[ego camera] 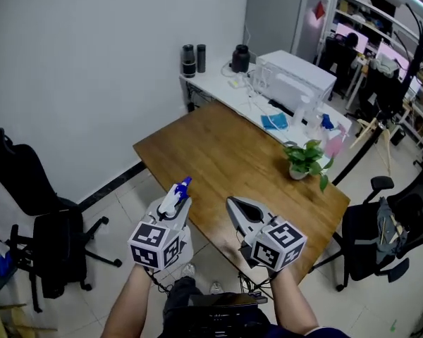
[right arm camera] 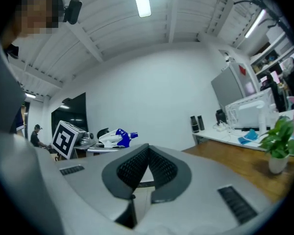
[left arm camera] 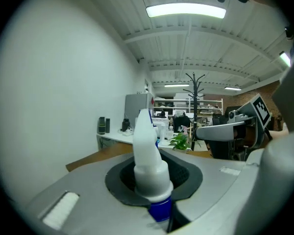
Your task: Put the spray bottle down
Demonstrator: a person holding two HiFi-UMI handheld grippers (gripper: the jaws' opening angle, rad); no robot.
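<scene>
A white spray bottle (ego camera: pixel 175 197) with a blue nozzle is clamped in my left gripper (ego camera: pixel 178 204), held in the air before the near-left edge of the wooden table (ego camera: pixel 218 153). In the left gripper view the bottle (left arm camera: pixel 147 155) stands between the dark pads, head pointing away, its blue collar low in the jaws of the left gripper (left arm camera: pixel 154 180). My right gripper (ego camera: pixel 233 204) hangs beside it, shut with nothing held; its pads meet at the tip (right arm camera: pixel 148 153). From the right gripper view the bottle (right arm camera: pixel 115 137) shows at the left.
A small potted plant (ego camera: pixel 304 159) stands near the table's far right edge. Behind it is a white desk (ego camera: pixel 218 76) with a printer (ego camera: pixel 296 76), dark flasks and small spray bottles. Office chairs stand at the left (ego camera: pixel 49 245) and right (ego camera: pixel 381 231).
</scene>
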